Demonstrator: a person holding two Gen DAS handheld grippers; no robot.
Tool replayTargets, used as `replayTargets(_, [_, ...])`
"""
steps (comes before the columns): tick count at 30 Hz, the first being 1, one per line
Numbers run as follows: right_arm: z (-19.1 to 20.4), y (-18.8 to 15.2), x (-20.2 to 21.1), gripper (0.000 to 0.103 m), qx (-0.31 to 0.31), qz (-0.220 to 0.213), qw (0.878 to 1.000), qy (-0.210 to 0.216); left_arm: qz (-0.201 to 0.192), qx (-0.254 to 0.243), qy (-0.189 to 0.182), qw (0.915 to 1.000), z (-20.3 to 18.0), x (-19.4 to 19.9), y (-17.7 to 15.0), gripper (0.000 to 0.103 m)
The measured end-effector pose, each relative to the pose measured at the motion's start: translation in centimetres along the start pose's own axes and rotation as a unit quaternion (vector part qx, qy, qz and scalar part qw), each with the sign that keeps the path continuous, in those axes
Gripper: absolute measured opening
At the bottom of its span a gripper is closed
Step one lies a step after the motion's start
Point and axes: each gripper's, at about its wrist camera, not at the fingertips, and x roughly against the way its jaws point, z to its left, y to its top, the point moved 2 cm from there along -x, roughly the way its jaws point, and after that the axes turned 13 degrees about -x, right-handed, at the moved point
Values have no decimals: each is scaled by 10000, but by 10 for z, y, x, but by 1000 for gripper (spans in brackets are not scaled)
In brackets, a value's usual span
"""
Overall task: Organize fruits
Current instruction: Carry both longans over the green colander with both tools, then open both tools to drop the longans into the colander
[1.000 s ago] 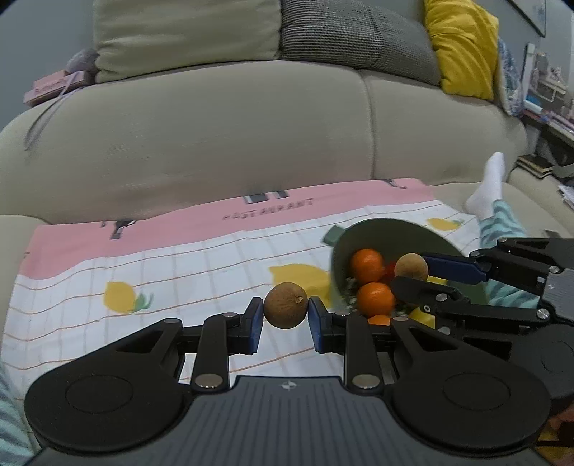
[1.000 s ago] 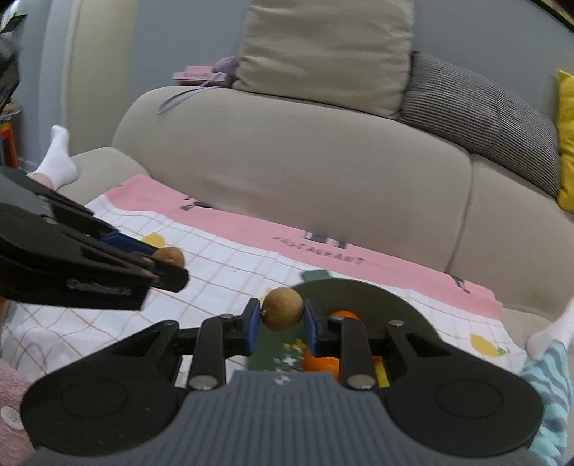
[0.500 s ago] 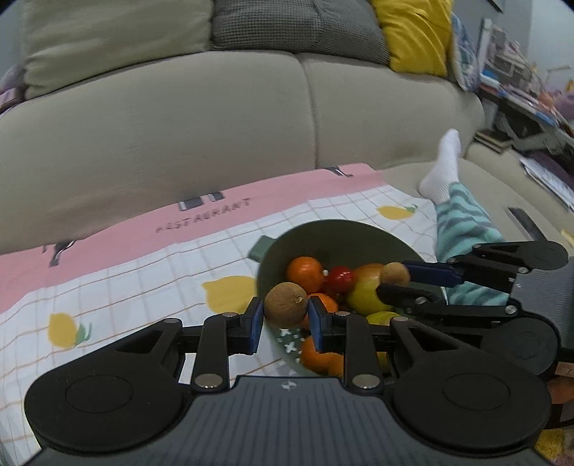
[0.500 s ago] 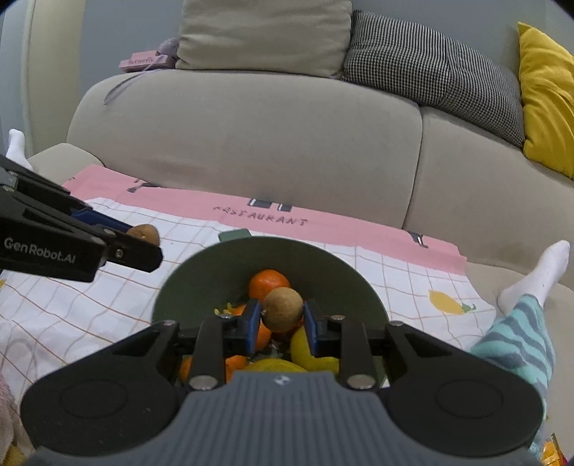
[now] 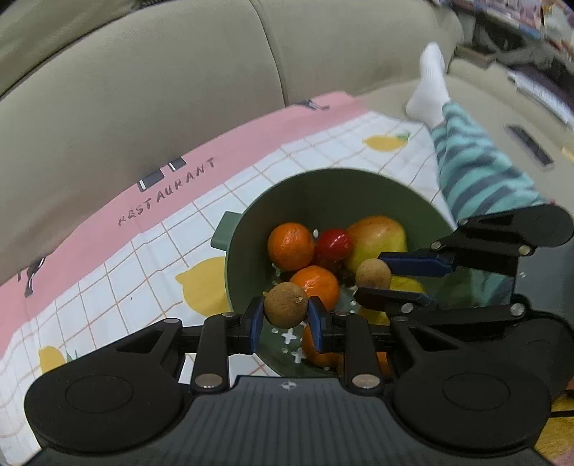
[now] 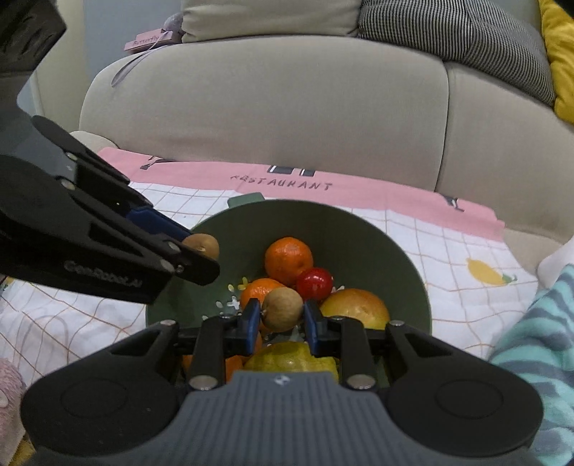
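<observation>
A green bowl [image 5: 251,222] [image 6: 358,229] stands on the patterned cloth, holding oranges [image 5: 290,245] [image 6: 288,260], a red fruit [image 5: 333,243] [image 6: 315,284], an apple-like fruit [image 5: 376,234] [image 6: 355,308] and a yellow fruit [image 6: 290,360]. My left gripper [image 5: 286,315] [image 6: 201,251] is shut on a small brown round fruit [image 5: 286,304] [image 6: 201,245] above the bowl's near-left rim. My right gripper [image 6: 281,319] [image 5: 373,277] is shut on a second brown round fruit [image 6: 282,309] [image 5: 373,274] over the fruit pile inside the bowl.
The cloth [image 5: 143,258] with pink border and lemon prints lies on a beige sofa [image 6: 287,107]. A person's striped trouser leg and white sock [image 5: 466,154] lie right of the bowl. Cushions [image 6: 448,32] line the sofa back.
Both grippers have moved in over the bowl and tipped downward, each still holding its brown fruit. The bowl now fills the middle of both views.
</observation>
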Motion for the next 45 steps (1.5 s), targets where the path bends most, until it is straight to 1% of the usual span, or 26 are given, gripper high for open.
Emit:
replayTargets(4, [-5, 0, -8, 23, -135, 138, 9998, 51, 215, -77, -48, 9997, 0, -12, 4, 30])
replayTargets(12, [-9, -1, -24, 23, -286, 490, 9983, 162, 473, -291, -110, 9984, 0, -29, 9, 30])
replayTargets(15, [-9, -1, -25, 25, -297, 516, 9980, 197, 574, -348, -133, 9977, 1, -35, 10, 30])
replayTargets(21, [-12, -1, -25, 26, -360, 502, 9978, 229, 657, -583, -103, 9961, -2, -40, 13, 30])
replayTargets(23, [-13, 0, -24, 34, -405, 464, 9979, 215, 691, -724, -70, 9950, -3, -42, 14, 30])
replayTargets(25, [-13, 0, -22, 37, -377, 389, 9985, 83, 743, -935, -24, 9928, -6, -44, 14, 30])
replayTargets(29, [-10, -1, -23, 38, -267, 396, 9989, 15, 919, -1386, -33, 9861, -12, -49, 15, 30])
replayTargets(31, [-11, -1, -24, 39, -279, 412, 9988, -7, 983, -1503, -76, 9837, -14, -51, 15, 30])
replayTargets(33, [-13, 0, -25, 39, -332, 422, 9986, 11, 1036, -1576, -127, 9820, -14, -54, 16, 30])
replayTargets(35, [-13, 0, -26, 39, -351, 427, 9985, 21, 1088, -1653, -126, 9801, -14, -56, 16, 34])
replayTargets(39, [-13, 0, -27, 39, -338, 440, 9985, 19, 1142, -1760, -119, 9777, -16, -57, 16, 34])
replayTargets(45, [-13, 0, -28, 39, -352, 463, 9983, 27, 1181, -1797, -92, 9766, -18, -57, 16, 35])
